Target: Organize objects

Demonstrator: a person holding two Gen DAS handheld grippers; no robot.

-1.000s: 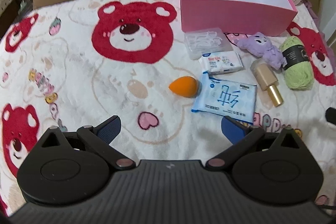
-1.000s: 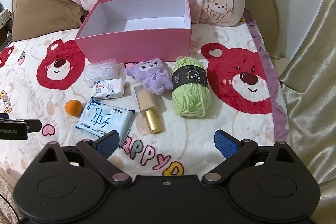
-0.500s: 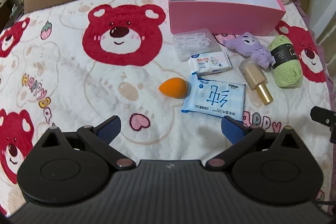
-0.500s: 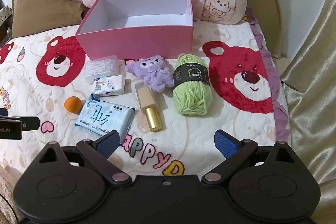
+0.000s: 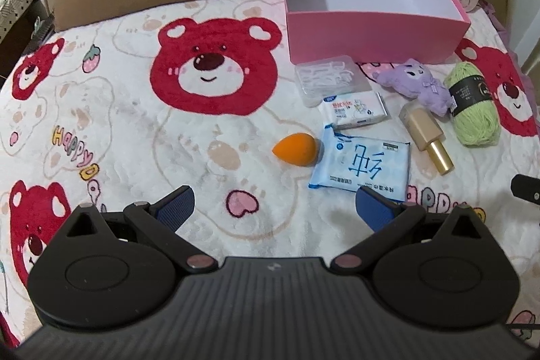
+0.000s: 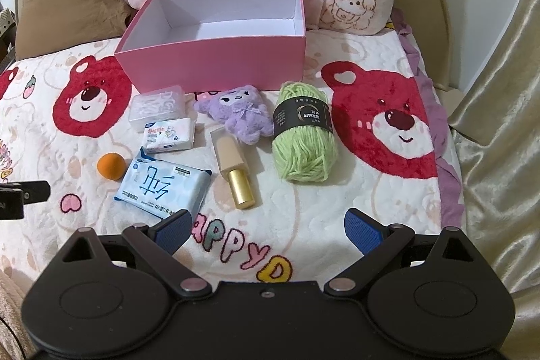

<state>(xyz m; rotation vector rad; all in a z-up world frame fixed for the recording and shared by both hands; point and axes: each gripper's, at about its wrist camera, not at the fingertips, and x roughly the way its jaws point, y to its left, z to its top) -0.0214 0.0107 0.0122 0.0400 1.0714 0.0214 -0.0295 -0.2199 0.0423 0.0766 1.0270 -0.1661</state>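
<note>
Both tongs spread wide, gripping nothing: left gripper [image 5: 274, 204] hovering over the bear-print blanket [image 5: 135, 137], right gripper [image 6: 268, 225] likewise. Landmark: open pink box [image 6: 216, 63], empty, in front of the pillows. Just before its front wall, a row: clear floss-pick case [image 6: 158, 106], purple plush [image 6: 238, 115], green yarn skein [image 6: 302, 137]. Nearer than those, small tissue pack [image 6: 168, 135], touching the case, and foundation bottle [image 6: 233, 166], gold cap pointing away from the box. Nearest, blue wet-wipe pack [image 6: 162, 188] with orange makeup sponge [image 6: 110, 166] just beside it.
</note>
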